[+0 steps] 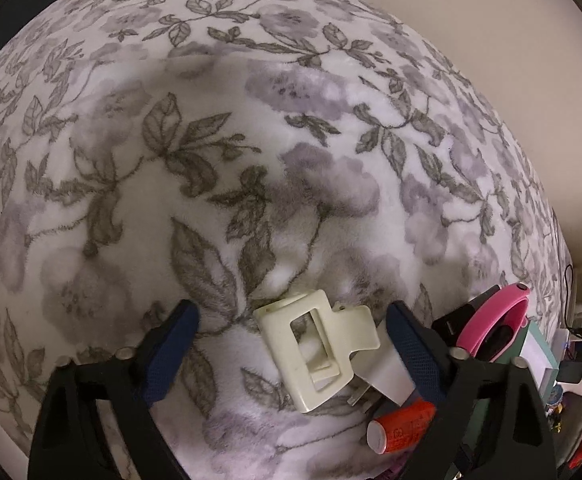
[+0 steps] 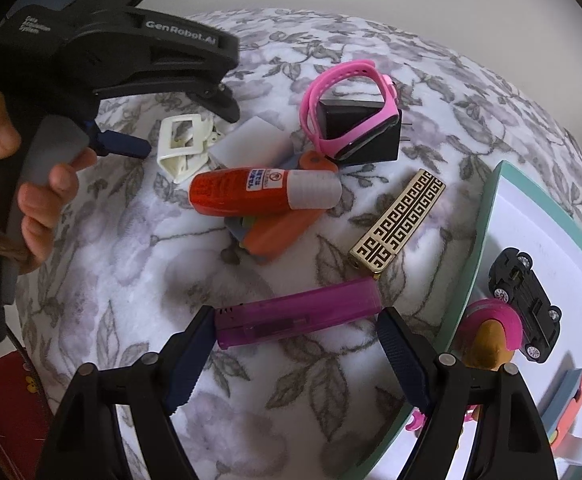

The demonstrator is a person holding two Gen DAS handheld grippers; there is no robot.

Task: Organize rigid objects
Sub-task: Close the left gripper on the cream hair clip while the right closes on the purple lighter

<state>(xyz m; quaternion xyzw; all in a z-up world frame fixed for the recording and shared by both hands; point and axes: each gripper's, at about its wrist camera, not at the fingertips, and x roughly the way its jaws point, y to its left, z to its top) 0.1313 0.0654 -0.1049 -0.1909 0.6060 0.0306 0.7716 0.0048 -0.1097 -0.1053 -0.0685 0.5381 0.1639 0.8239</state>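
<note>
Left tongs (image 1: pixel 293 322) agape — straddling cream clip (image 1: pixel 315 350).

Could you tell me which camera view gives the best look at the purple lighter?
The right wrist view: the purple lighter lies whole and unobstructed on the floral blanket, just ahead of the open right gripper. The left wrist view does not show it.
</note>
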